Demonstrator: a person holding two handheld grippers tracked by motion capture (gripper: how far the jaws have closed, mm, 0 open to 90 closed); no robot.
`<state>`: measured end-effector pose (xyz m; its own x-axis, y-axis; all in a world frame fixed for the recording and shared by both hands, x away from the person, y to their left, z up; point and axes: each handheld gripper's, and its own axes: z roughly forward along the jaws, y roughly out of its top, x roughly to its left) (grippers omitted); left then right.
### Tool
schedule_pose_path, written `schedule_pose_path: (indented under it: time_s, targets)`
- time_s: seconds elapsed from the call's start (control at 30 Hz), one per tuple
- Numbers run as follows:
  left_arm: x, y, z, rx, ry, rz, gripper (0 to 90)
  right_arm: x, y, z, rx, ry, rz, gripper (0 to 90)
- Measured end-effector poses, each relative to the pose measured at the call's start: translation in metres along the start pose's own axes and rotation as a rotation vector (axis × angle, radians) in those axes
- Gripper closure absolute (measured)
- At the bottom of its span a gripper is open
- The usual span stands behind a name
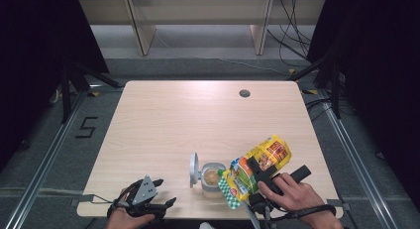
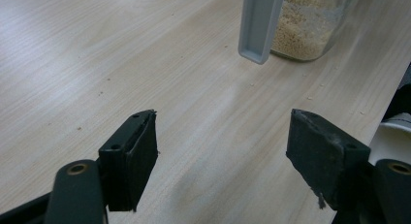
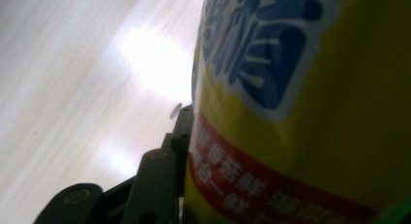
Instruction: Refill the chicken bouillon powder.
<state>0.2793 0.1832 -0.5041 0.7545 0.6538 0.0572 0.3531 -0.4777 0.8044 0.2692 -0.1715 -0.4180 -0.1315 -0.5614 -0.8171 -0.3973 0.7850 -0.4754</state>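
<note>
A light wooden table [image 1: 163, 120] with a small round grommet hole [image 1: 244, 93] near its upper right was seen from the high view, and toward the lower centre of that frame a clear glass jar of tan grains [image 1: 212, 178] stood with its grey hinged lid [image 1: 193, 170] swung upright at its left. A yellow printed snack bag with a green-and-white checkered end [image 1: 255, 170] was held tilted just right of the jar, its checkered end lowest and beside the jar's mouth; it was clamped by the right gripper [image 1: 260, 175], gripped in the person's right hand [image 1: 289, 192] at the lower right. In the right gripper view the yellow bag [image 3: 310, 112] was pressed against one black jaw, the other jaw being hidden behind it. At the lower left of the high view the left gripper [image 1: 148, 189] rested near the table's front edge in the left hand [image 1: 126, 216]. In the left gripper view its jaws were spread wide apart over bare wood with nothing between them, and the jar [image 2: 310, 25] and lid [image 2: 259, 25] were seen at the upper right
</note>
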Motion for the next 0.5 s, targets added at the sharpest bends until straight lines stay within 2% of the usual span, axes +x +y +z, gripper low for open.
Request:
schedule_pose_path:
  time_s: [0.07, 0.13, 0.17, 0.23, 0.27, 0.3, 0.37, 0.4, 0.43, 0.5]
  targets:
    - [0.001, 0.0, 0.0, 0.01, 0.002, 0.012, 26.0, 0.002, -0.001, 0.0, -0.009, 0.012, 0.031, 65.9]
    - [-0.001, 0.0, 0.001, -0.007, -0.008, -0.012, 26.0, 0.004, -0.001, 0.0, -0.024, 0.013, 0.049, 66.0]
    - [0.0, 0.0, 0.0, 0.001, -0.002, 0.003, 26.0, 0.004, -0.001, 0.001, -0.044, -0.009, 0.068, 66.0]
    - [0.0, 0.0, 0.0, 0.001, 0.0, 0.006, 26.0, 0.01, 0.0, 0.0, -0.049, -0.006, 0.166, 66.2]
    - [0.0, 0.0, 0.0, 0.0, 0.001, -0.006, 26.0, 0.011, 0.0, 0.001, -0.057, -0.013, 0.177, 66.2]
    - [0.0, 0.0, -0.001, 0.006, 0.002, -0.001, 26.0, 0.012, -0.001, 0.001, -0.056, -0.002, 0.194, 66.2]
    - [-0.001, 0.0, 0.0, -0.011, 0.0, -0.021, 26.0, 0.013, -0.002, 0.002, -0.08, -0.003, 0.221, 66.2]
    - [-0.002, 0.0, 0.001, -0.016, -0.003, -0.026, 26.0, 0.016, -0.002, 0.003, -0.08, 0.0, 0.276, 66.3]
    - [-0.001, 0.0, 0.0, -0.005, -0.004, -0.013, 26.0, 0.017, -0.003, 0.003, -0.081, 0.001, 0.291, 66.3]
    - [-0.001, 0.0, 0.0, -0.006, -0.007, -0.012, 26.0, 0.02, -0.006, 0.006, -0.11, -0.001, 0.358, 66.4]
